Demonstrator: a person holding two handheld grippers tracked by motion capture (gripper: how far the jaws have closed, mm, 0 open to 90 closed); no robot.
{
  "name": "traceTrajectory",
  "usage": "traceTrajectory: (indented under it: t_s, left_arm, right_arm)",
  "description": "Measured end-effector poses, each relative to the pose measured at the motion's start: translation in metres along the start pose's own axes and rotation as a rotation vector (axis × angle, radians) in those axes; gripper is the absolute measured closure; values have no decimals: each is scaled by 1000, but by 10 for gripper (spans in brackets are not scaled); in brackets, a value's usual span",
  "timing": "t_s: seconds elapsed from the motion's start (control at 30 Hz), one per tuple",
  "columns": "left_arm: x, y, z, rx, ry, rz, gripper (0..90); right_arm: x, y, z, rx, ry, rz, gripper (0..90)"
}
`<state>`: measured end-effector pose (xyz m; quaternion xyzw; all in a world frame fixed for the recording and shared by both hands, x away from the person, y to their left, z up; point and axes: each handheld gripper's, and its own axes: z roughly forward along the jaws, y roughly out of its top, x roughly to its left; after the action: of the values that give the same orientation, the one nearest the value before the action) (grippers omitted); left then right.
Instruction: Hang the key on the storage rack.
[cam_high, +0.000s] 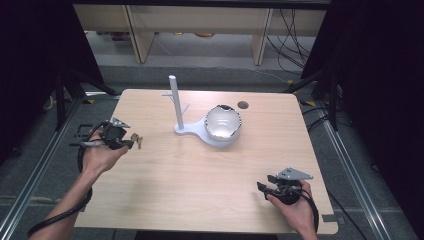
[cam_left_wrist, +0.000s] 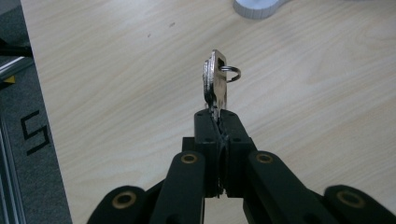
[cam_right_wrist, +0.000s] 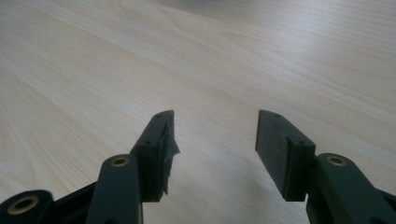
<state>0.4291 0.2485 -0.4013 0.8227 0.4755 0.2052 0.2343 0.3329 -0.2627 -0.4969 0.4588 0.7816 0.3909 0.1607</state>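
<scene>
A pale wooden worktop (cam_high: 200, 170) seen from above, with a person's forearms reaching in from the near edge. Toward the far middle of the worktop stands a white stand (cam_high: 192, 130): a flat base with a tall upright post (cam_high: 175, 100) bearing short side pegs. A shiny round bowl (cam_high: 223, 122) sits on the wider end of that base, to the right of the post.

The left tongs (cam_high: 131, 142) are held to the left of the stand, well apart from it, near the worktop's left edge. Their jaws are pressed together, pinching a small bunch of metal keys (cam_left_wrist: 215, 84) by the lower end. The keys stick out past the tips, with a thin key ring (cam_left_wrist: 232, 73) looped through their heads, raised above the wood.

The right tongs (cam_high: 264, 184) are nearer the person than the stand and to its right, close to the near right corner. Their jaws are spread wide with bare wood showing between them.
</scene>
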Motion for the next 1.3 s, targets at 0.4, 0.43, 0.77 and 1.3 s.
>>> traceTrajectory:
  t_s: [0.4, 0.43, 0.77, 1.3]
  left_arm:
    - [-1, 24, 0, -36, -3, 9, 870]
    - [-1, 24, 0, -36, -3, 9, 870]
    - [-3, 42, -1, -51, 10, 29, 870]
    - [-2, 61, 0, -61, 27, 58, 870]
  right_arm:
    - [-1, 0, 0, 2, 3, -5, 483]
    - [-1, 0, 0, 2, 3, -5, 483]
    - [-2, 0, -2, -5, -12, -13, 483]
    - [-3, 0, -2, -10, -8, -16, 482]
